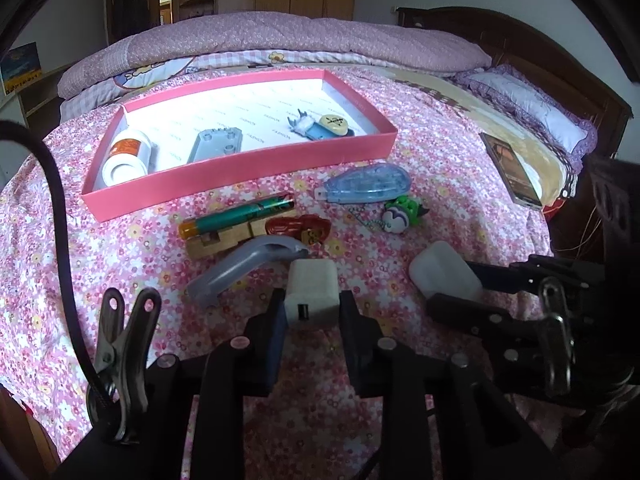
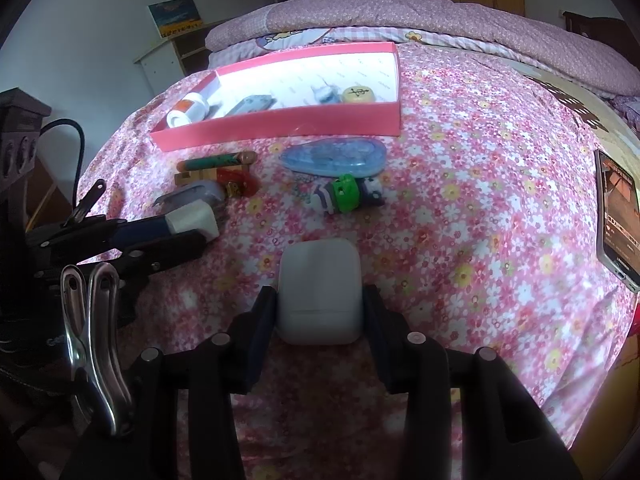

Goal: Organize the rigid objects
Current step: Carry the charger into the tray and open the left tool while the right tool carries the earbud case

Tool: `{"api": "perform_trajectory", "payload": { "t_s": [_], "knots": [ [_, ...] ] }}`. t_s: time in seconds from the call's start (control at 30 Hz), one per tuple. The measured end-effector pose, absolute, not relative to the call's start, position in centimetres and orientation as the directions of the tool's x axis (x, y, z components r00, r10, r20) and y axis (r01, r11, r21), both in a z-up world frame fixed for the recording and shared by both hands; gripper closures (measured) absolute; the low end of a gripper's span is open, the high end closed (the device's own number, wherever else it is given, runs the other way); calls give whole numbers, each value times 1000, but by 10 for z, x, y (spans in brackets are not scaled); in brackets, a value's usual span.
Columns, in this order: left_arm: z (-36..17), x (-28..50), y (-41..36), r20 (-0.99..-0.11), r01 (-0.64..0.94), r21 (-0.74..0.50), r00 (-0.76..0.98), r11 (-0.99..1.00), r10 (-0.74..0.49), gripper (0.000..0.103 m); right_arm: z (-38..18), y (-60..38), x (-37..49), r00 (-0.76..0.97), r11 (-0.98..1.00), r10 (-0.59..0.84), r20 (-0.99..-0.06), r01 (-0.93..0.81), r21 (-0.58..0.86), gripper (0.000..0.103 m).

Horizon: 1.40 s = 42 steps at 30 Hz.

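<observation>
My left gripper [image 1: 312, 304] is shut on a white USB charger block [image 1: 311, 292], low over the flowered bedspread. My right gripper [image 2: 320, 300] is shut on a white earbud case [image 2: 319, 292]; it also shows in the left wrist view [image 1: 444, 274]. The pink box [image 1: 256, 172] stands beyond, holding a white bottle [image 1: 128, 156], a grey plate [image 1: 218, 144] and a blue toy with a round disc [image 1: 324, 124]. Between box and grippers lie a green pen [image 1: 240, 216], a wooden block [image 1: 220, 240], a red toy [image 1: 300, 228], a grey handle [image 1: 240, 268], a blue tape dispenser [image 1: 368, 184] and a green-purple figure [image 1: 404, 214].
A phone [image 2: 618, 216] lies on the bed at the right. A folded pink quilt [image 1: 280, 36] lies behind the box. A black cable [image 1: 52, 200] hangs at the left. The dark headboard [image 1: 540, 52] stands at the far right.
</observation>
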<state>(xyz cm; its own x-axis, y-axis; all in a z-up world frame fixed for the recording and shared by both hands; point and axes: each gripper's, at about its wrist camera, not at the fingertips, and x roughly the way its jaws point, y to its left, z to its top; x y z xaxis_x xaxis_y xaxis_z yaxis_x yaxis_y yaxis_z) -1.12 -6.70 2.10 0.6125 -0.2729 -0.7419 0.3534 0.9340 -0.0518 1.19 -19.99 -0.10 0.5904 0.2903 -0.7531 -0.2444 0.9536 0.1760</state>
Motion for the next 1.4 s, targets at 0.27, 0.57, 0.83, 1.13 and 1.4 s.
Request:
{"api": "perform_trajectory", "payload": {
  "t_s": [0.27, 0.57, 0.83, 1.13, 1.4],
  "knots": [
    [37, -14, -47, -715, 305, -90, 643, 948, -274, 76, 7, -204, 10, 593, 938, 346, -727, -244, 247, 59],
    [59, -3, -31, -689, 255, -98, 681, 962, -250, 76, 26, -197, 16, 617, 930, 364, -698, -277, 240, 59],
    [75, 19, -27, -672, 220, -80, 708, 972, -216, 76, 43, -190, 36, 630, 927, 372, -681, -296, 232, 59],
    [89, 60, -32, -662, 199, -70, 723, 977, -195, 76, 64, -187, 75, 664, 929, 366, -652, -300, 215, 59],
    [92, 110, -37, -676, 176, -68, 715, 982, -176, 76, 73, -186, 122, 675, 932, 361, -644, -291, 218, 59]
  ]
}}
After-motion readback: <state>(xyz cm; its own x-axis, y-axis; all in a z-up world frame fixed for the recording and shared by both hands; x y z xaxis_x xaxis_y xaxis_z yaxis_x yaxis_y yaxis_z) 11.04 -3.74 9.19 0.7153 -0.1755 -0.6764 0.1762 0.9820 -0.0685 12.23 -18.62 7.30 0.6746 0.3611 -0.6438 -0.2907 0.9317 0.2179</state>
